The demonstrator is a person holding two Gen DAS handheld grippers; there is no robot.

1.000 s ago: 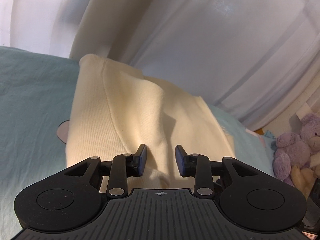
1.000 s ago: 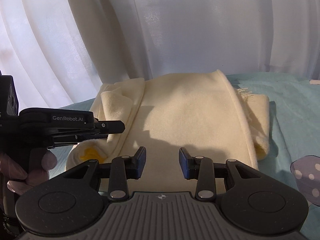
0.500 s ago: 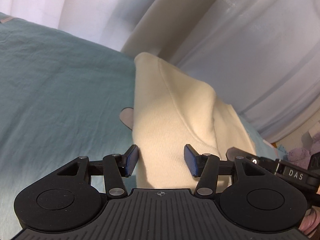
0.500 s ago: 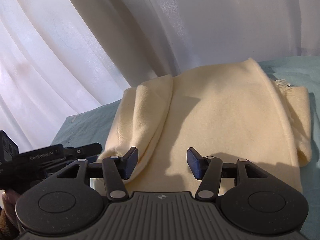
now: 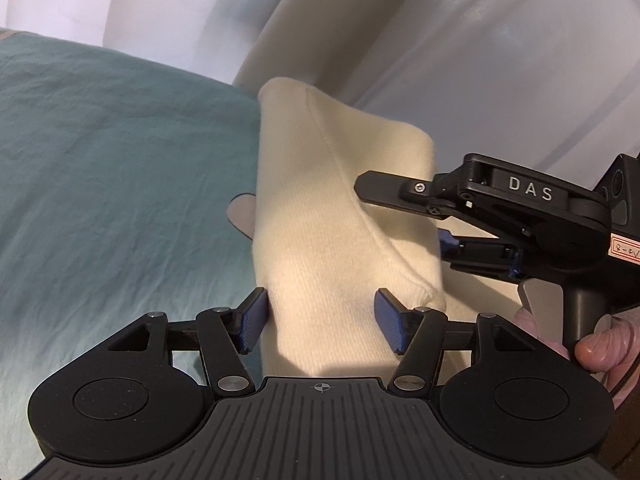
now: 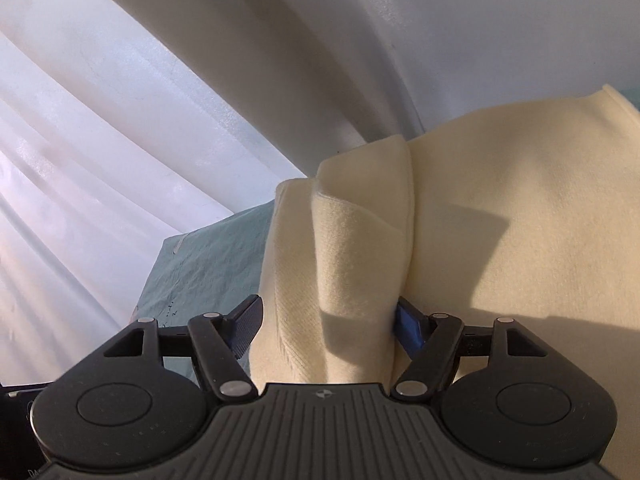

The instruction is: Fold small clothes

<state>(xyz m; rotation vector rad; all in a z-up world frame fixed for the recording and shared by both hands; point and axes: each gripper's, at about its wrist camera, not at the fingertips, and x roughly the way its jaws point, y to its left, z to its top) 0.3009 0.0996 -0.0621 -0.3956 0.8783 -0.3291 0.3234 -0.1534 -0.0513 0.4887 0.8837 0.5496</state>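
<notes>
A cream knit garment (image 5: 340, 216) lies folded on a teal bedsheet (image 5: 112, 168). My left gripper (image 5: 320, 322) is open, its jaws straddling the near end of the garment. The right gripper's body shows in the left wrist view (image 5: 500, 216), reaching in over the garment from the right. In the right wrist view the right gripper (image 6: 328, 328) is open wide around a raised fold of the garment (image 6: 352, 256); its right pad is partly hidden behind the cloth.
White curtains (image 5: 440, 48) hang close behind the bed. The bedsheet shows left of the garment in the right wrist view (image 6: 208, 256). A grey printed patch (image 5: 242, 216) on the sheet peeks out beside the garment.
Both grippers have opened wider and moved in on the garment. The right one came across to the garment's left fold, which now stands between its jaws.
</notes>
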